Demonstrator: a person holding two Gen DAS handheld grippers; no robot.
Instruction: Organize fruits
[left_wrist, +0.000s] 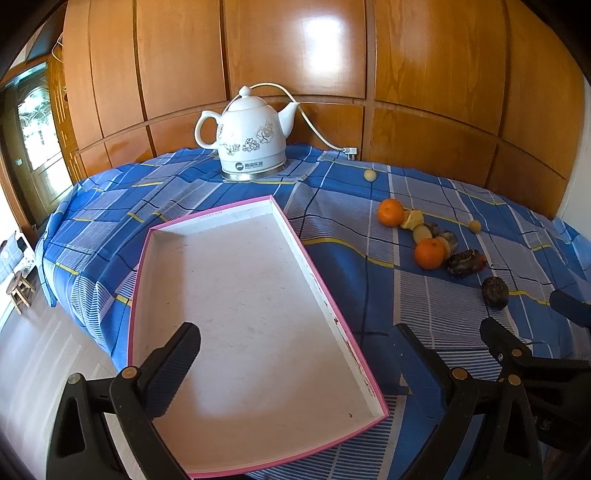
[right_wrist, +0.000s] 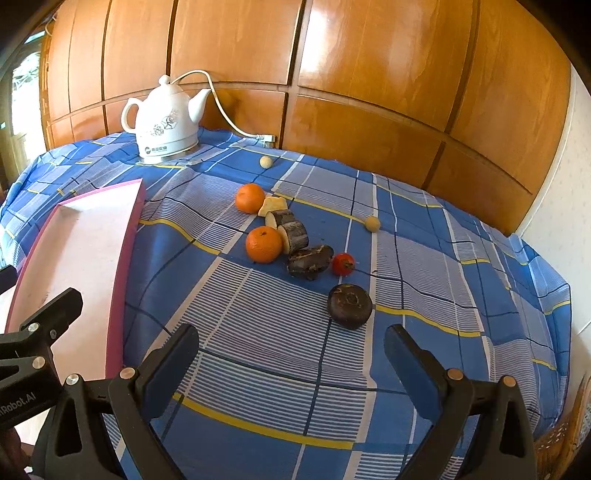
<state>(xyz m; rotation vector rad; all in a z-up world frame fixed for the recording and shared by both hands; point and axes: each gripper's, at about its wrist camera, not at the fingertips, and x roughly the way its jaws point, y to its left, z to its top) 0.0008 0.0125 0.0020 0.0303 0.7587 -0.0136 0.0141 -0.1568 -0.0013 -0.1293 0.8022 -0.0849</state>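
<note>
A pink-rimmed white tray (left_wrist: 325, 295) lies empty on the blue checked cloth; it also shows in the right wrist view (right_wrist: 125, 236). Fruits lie in a loose row to its right: two oranges (right_wrist: 250, 198) (right_wrist: 263, 244), cut pale pieces with dark skin (right_wrist: 291, 230), a dark chunk (right_wrist: 309, 261), a small red fruit (right_wrist: 343, 264), a dark round fruit (right_wrist: 349, 305) and two small pale balls (right_wrist: 372, 223) (right_wrist: 265, 161). My left gripper (left_wrist: 295, 350) is open over the tray's near end. My right gripper (right_wrist: 291, 354) is open and empty, short of the dark round fruit.
A white ceramic electric kettle (left_wrist: 251, 136) with its cord stands at the table's back by the wooden panel wall. The table edge drops off to the left beyond the tray and to the right. A small stool (left_wrist: 18, 291) stands on the floor at left.
</note>
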